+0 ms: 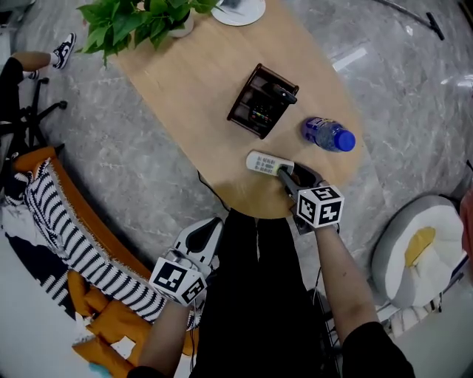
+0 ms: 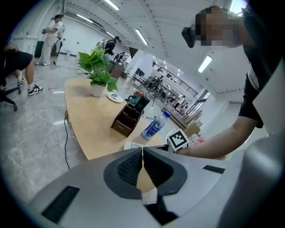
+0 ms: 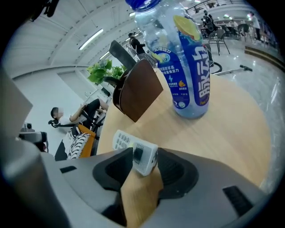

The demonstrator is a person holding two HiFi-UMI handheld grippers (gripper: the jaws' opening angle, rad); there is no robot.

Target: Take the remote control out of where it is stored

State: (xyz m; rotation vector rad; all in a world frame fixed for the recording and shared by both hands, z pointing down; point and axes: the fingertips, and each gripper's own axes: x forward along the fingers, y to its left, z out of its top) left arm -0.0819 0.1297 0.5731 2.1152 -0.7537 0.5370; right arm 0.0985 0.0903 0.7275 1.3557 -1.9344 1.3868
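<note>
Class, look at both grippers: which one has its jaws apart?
The right gripper, with the white remote between its open jaws; the left gripper is shut and empty.

On the counter [image 1: 185, 81] the remote control [image 1: 262, 162] is laid near the front edge, one end between the jaws of the right gripper [image 1: 285, 174]. Behind it the organizer [image 1: 262, 101] is set, with the bottle [image 1: 329, 136] to its right. The plant [image 1: 140, 22] and plate [image 1: 238, 10] are placed at the far end.
</note>
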